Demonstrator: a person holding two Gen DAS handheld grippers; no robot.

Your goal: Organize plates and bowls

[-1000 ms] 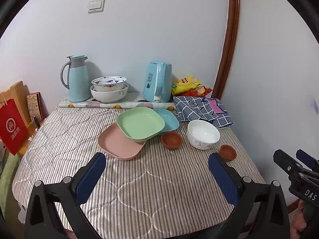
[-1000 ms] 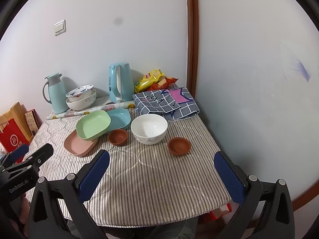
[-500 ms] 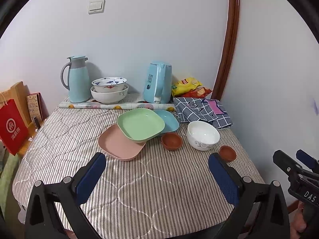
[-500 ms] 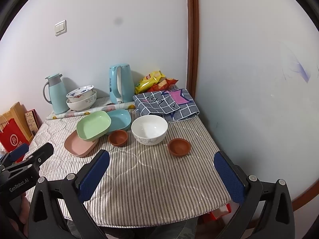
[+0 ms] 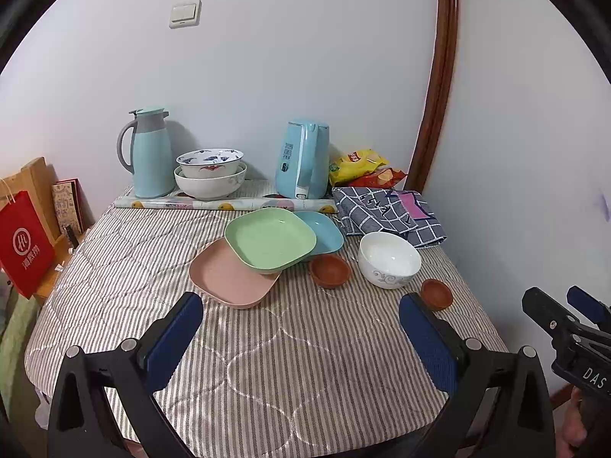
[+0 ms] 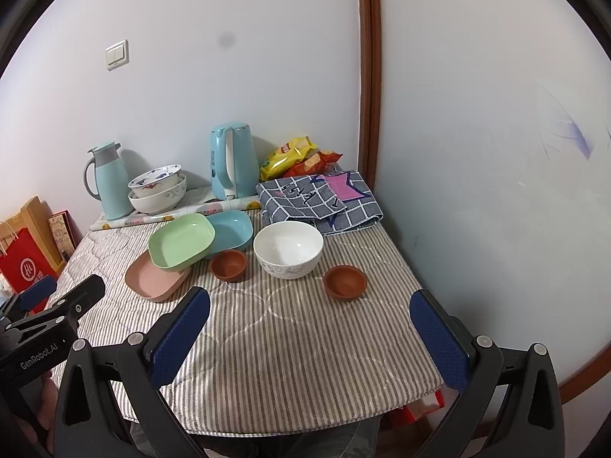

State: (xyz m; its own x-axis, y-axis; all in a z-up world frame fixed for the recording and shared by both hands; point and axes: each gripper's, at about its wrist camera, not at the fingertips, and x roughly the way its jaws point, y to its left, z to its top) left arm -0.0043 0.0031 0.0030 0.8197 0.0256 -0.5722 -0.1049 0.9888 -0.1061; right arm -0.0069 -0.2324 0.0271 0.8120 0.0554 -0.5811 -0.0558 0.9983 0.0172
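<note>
A green plate (image 5: 270, 237) leans across a pink plate (image 5: 229, 276) and a blue plate (image 5: 324, 229) mid-table. To their right stand a small brown bowl (image 5: 329, 270), a white bowl (image 5: 389, 258) and a second brown bowl (image 5: 437, 293). Two larger bowls (image 5: 210, 171) sit nested at the back. My left gripper (image 5: 301, 337) hovers open over the near table, empty. My right gripper (image 6: 310, 334) is open and empty too, near the front edge, short of the brown bowl (image 6: 345, 281) and white bowl (image 6: 288, 249). The plates (image 6: 181, 241) lie to its left.
A teal thermos (image 5: 149, 152), a blue kettle (image 5: 303, 164), snack bags (image 5: 359, 164) and a folded checked cloth (image 5: 385, 215) line the back and right. A red bag (image 5: 25, 244) stands off the table's left edge. Walls close in behind and on the right.
Both grippers have barely shifted; the view has tilted slightly. Nothing on the table has moved.
</note>
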